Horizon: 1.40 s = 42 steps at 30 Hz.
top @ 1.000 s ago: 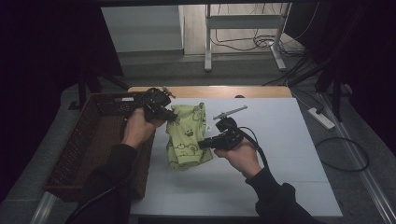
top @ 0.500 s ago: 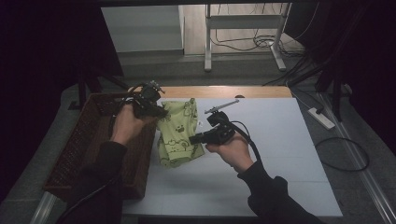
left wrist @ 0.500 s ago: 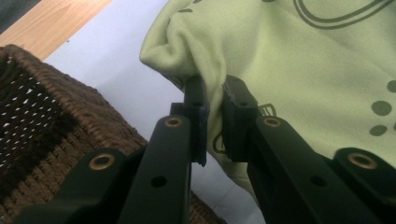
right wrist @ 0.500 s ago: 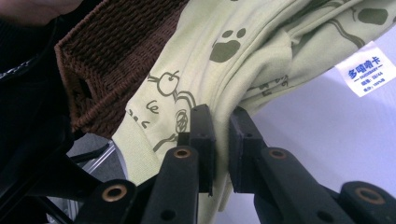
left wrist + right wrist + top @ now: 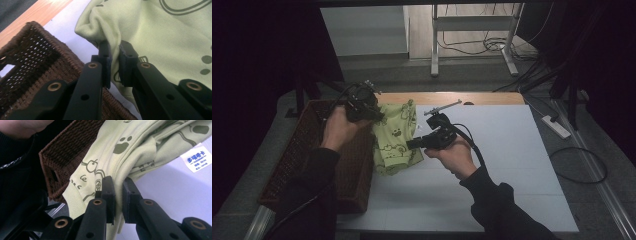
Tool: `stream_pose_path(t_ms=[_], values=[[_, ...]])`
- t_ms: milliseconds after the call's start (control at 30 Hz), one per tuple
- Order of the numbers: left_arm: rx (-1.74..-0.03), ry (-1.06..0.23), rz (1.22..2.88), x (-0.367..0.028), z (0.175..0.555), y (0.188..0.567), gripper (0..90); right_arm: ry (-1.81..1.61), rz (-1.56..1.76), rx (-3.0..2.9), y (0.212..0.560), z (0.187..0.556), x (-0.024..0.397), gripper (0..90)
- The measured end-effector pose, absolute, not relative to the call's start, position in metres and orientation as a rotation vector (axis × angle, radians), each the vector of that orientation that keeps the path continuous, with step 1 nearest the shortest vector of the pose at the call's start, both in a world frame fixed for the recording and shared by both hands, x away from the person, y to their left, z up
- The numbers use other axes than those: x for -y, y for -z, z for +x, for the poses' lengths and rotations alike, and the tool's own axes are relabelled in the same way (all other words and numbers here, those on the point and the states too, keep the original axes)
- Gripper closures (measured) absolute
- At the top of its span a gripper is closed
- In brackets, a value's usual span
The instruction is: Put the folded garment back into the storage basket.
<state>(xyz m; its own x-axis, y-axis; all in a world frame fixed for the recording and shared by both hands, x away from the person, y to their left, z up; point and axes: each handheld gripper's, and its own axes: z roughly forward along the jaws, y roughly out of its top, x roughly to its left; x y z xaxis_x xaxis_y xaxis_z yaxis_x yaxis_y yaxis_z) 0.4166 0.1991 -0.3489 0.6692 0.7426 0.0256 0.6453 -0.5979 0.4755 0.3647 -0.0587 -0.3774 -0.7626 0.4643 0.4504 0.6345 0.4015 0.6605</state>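
**Garment pinched at the basket's edge**

Left gripper (image 5: 374,116) and right gripper (image 5: 412,143) each pinch the pale green printed cotton garment (image 5: 394,137), hanging centre-left of frame between the dark brown woven wicker basket (image 5: 312,150) and white counter (image 5: 502,150).

We wear long black sleeves (image 5: 492,200) down to the wrists. Our left black hand-held gripper (image 5: 379,119) and right black hand-held gripper (image 5: 411,144) each trail a black cable (image 5: 474,145). The right one bears a thin grey rod on top. Brass-coloured rivets (image 5: 93,65) dot their flat black jaw arms, which end in blocky pads.
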Motion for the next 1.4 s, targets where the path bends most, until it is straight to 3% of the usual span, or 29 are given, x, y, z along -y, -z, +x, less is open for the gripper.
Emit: stream_pose_path(t_ms=[1400], values=[[-1.248, -0.387, 2.372, -0.283, 0.400, 0.325, 81.1, 1.345, -0.881, 2.435, 0.361, 0.366, -0.022, 81.8]])
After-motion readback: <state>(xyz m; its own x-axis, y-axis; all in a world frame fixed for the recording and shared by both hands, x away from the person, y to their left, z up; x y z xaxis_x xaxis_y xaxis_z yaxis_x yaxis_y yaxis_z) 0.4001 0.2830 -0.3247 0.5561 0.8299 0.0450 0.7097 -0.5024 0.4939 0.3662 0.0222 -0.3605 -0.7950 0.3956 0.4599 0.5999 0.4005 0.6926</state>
